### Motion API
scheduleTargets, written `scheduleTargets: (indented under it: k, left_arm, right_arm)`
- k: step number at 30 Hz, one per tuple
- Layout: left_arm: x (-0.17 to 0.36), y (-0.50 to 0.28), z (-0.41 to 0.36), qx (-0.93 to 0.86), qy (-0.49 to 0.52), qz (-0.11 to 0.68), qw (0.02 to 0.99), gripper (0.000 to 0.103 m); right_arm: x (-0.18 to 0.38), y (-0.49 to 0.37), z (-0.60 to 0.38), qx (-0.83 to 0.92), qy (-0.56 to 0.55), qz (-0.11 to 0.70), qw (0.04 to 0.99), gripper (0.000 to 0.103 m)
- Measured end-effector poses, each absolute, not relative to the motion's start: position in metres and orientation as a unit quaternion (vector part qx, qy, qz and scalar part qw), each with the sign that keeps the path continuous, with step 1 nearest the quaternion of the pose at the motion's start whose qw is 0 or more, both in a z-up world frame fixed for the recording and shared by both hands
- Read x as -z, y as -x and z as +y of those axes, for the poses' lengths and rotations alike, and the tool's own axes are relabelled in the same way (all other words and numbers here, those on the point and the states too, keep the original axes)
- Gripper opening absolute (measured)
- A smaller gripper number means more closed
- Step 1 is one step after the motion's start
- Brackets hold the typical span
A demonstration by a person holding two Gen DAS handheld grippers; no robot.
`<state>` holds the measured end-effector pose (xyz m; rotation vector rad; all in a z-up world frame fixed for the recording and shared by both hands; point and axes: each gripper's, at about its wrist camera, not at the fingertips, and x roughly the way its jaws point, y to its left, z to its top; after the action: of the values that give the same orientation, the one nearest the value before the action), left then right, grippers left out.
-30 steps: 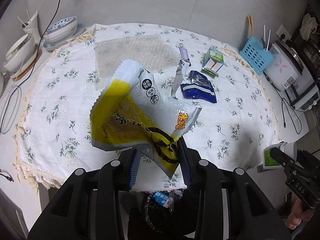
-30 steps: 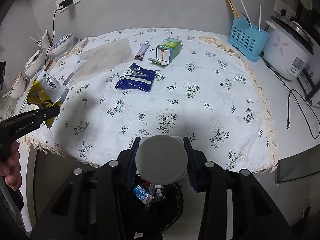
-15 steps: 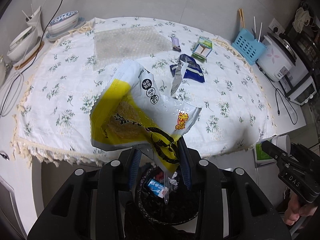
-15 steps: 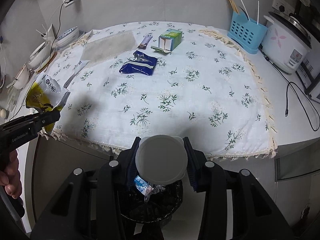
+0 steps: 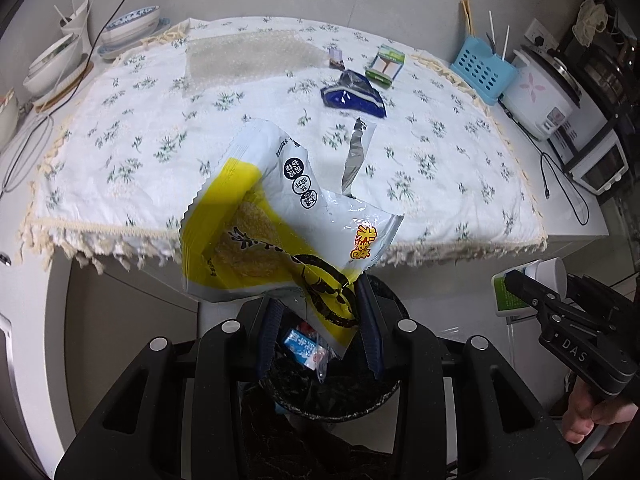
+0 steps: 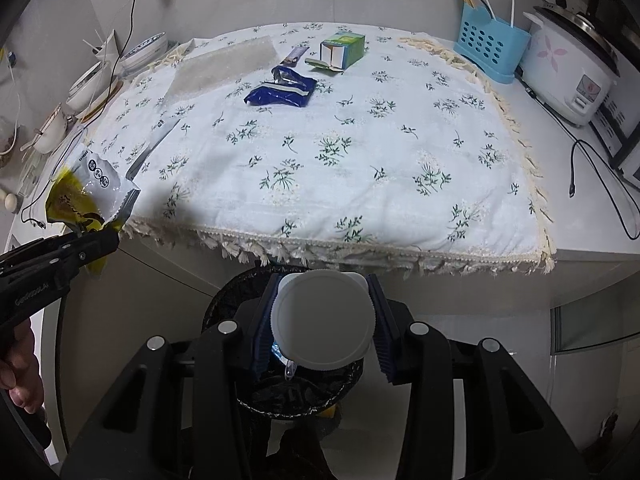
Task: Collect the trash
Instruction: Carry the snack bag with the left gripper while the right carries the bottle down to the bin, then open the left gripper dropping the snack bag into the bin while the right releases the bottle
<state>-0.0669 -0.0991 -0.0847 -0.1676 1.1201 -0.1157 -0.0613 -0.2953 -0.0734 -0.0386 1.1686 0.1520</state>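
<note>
Both your hands moved back over the black bin (image 5: 328, 396). Left hand-held gripper (image 5: 320, 312) pinches the yellow wrapper (image 5: 256, 248), right hand-held gripper (image 6: 322, 320) pinches the white cup (image 6: 322, 326); next, let go.

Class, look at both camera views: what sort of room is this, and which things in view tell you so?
Most likely a home kitchen or dining corner. The clues: a rice cooker on the counter, a blue utensil basket holding chopsticks, and stacked bowls beside a table with a floral tablecloth.

Yellow-white snack wrapper (image 5: 280, 236) and white cup (image 6: 323, 322) held above black bin (image 5: 340, 396)
</note>
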Motion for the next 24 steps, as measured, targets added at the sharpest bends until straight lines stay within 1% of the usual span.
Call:
scheduleTargets:
  k: [11, 20, 24]
  left_arm:
    - [0.132, 0.103, -0.114, 0.049, 0.090, 0.553, 0.827, 0.035]
    - [0.182, 0.115, -0.121, 0.043, 0.091, 0.583, 0.806, 0.035]
    - [0.197, 0.115, -0.124, 0.044, 0.093, 0.590, 0.801, 0.035]
  right_arm:
    - [0.102, 0.096, -0.305, -0.067, 0.017, 0.563, 0.824, 0.040]
    - [0.139, 0.108, -0.303, -0.064, 0.023, 0.590, 0.805, 0.040]
    - [0.148, 0.110, -0.303, -0.063, 0.024, 0.596, 0.800, 0.040]
